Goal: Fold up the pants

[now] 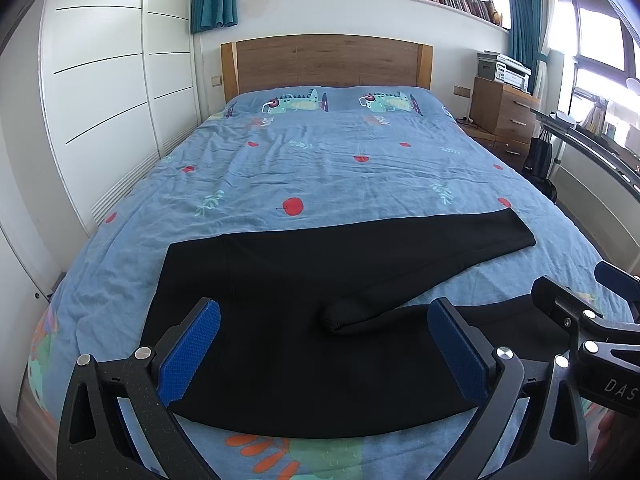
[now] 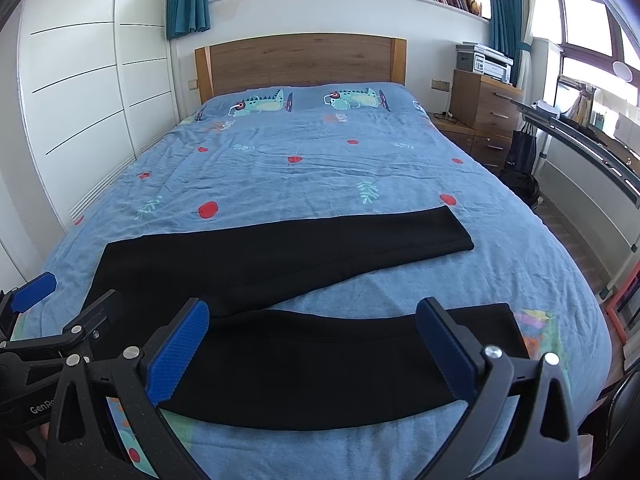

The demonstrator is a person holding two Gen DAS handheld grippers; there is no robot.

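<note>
Black pants [image 1: 288,296] lie flat on the bed [image 1: 320,160], near its foot edge, spread in a V. Long axis runs crosswise to the bed, left to right: waist end at left, both legs pointing right. Far leg [image 2: 320,240] angles up and away to the right, cuff ending well beyond the tongs. Near leg [image 2: 320,360] runs almost straight across, parallel to the foot edge, cuff at right. The legs split at the crotch, a wedge of blue sheet showing between them.

Left gripper [image 1: 324,354] hovers over the waist and seat part, fingers pointing toward the headboard [image 1: 326,60], jaws wide, nothing between them but cloth below. Whether the pads touch the cloth: cannot tell. Its left pad [image 1: 190,354] sits over the left part of the seat, the right pad over the start of the near leg.

Right gripper [image 2: 314,354] is just beside the left one, on its right, aimed the same way, jaws wide and empty. It hangs over the near leg; the leg's upper edge passes between the pads, and the cuff lies just past the right pad [image 2: 450,350]. Each tool shows at the edge of the other's view, so they are close side by side. A fingertip of the person shows at the lower left of the right wrist view, under the left tool's handle.
</note>
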